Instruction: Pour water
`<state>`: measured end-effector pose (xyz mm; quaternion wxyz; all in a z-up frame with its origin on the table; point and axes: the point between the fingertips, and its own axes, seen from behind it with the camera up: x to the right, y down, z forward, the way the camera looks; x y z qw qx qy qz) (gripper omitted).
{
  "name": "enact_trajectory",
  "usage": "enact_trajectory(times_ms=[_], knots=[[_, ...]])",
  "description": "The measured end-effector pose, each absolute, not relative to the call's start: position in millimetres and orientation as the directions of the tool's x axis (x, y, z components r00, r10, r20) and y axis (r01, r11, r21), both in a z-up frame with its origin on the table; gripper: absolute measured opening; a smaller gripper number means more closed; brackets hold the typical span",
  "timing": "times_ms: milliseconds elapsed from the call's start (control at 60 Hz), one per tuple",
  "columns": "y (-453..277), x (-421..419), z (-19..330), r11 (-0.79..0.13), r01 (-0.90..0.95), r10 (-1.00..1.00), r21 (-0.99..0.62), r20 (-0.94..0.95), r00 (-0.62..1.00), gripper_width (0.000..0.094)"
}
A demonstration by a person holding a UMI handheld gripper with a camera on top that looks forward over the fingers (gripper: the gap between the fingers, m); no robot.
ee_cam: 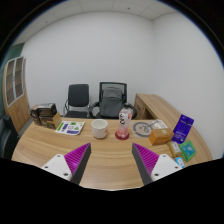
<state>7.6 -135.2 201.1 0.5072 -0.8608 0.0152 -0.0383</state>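
Beyond the parted fingers (111,162), cup (99,128) and bottle (124,120).

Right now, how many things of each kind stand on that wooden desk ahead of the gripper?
White paper cup: 1
Clear plastic bottle with red label: 1
Purple box: 1
Flat round tin: 1
Total: 4
Both stand beyond the open gripper.

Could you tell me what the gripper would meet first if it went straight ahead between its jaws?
Probably the white cup, standing beyond the open gripper; the bottle stands just beside it, and depth is hard to judge.
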Motion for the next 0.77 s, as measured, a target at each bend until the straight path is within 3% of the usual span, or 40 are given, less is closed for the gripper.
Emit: enact_trajectory(times_ms=[350,767], knots=[[-258,-48,281,-0.460,0.018,-0.029,-0.888,0.035,0.999,0.0858],[-285,-43,291,-0.474,-0.013,-0.067,-0.880,0.021,0.998,0.0856]])
